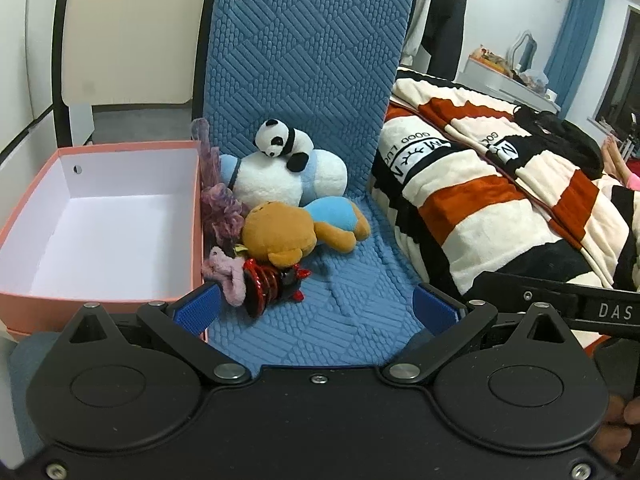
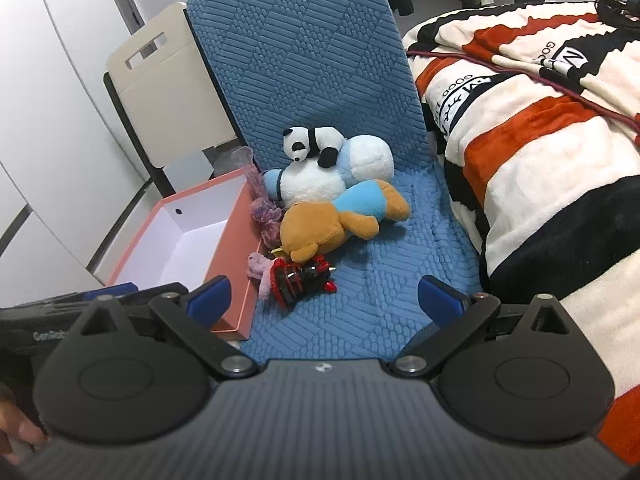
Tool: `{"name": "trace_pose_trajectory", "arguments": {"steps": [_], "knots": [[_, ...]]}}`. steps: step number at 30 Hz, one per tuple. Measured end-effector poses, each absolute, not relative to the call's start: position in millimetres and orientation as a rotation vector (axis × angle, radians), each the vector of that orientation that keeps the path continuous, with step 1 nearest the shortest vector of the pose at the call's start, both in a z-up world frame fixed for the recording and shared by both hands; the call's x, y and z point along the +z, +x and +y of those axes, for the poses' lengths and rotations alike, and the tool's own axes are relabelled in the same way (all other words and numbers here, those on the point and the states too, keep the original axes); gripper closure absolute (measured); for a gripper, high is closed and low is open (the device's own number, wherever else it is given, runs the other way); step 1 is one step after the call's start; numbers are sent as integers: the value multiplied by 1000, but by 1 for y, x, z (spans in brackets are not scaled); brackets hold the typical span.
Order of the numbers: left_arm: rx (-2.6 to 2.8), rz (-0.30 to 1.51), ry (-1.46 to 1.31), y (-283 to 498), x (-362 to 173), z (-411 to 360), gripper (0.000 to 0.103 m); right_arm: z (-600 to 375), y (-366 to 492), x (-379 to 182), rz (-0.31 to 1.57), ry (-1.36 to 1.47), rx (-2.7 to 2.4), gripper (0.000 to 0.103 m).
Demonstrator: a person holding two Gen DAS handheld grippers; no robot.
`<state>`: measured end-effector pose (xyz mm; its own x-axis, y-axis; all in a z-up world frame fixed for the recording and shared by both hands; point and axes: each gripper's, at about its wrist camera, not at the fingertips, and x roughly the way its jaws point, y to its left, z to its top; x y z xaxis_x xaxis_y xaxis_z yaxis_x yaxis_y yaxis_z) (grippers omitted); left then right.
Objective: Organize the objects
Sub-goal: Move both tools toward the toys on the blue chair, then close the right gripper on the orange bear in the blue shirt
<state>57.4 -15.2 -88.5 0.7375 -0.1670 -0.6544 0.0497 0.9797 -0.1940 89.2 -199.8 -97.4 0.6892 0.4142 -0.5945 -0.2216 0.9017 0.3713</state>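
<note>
A pile of toys lies on a blue quilted chair mat point(image 1: 352, 304) point(image 2: 372, 300). A small panda point(image 1: 284, 144) point(image 2: 312, 146) sits on a white and blue plush point(image 1: 280, 180) point(image 2: 332, 176). A brown bear in a blue shirt point(image 1: 292, 232) point(image 2: 332, 224) lies in front. A red and black hair claw point(image 1: 268, 280) point(image 2: 300, 276), a pink clip point(image 1: 226, 274) point(image 2: 260, 270) and a purple scrunchie point(image 1: 222, 212) point(image 2: 266, 216) lie by the pink box point(image 1: 100, 300) point(image 2: 236, 248), which holds nothing. My left gripper point(image 1: 316, 308) and right gripper point(image 2: 324, 296) are open and hover in front of the pile.
A striped red, cream and black blanket point(image 1: 500, 200) point(image 2: 540, 160) covers the bed on the right. A cream box lid point(image 1: 128, 32) point(image 2: 168, 92) leans behind the pink box. White cabinet doors point(image 2: 48, 120) stand on the left.
</note>
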Motion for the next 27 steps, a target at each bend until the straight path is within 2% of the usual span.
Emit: {"name": "trace_pose_trajectory", "arguments": {"steps": [11, 20, 27], "knots": [[-125, 705, -131, 51, -81, -11, 1, -199, 96, -101, 697, 363, 312, 1], [-132, 755, -84, 67, -105, -22, 1, -186, 114, -116, 690, 364, 350, 1], [-137, 792, -66, 93, -129, -29, 1, -185, 161, -139, 697, 433, 351, 1]]}}
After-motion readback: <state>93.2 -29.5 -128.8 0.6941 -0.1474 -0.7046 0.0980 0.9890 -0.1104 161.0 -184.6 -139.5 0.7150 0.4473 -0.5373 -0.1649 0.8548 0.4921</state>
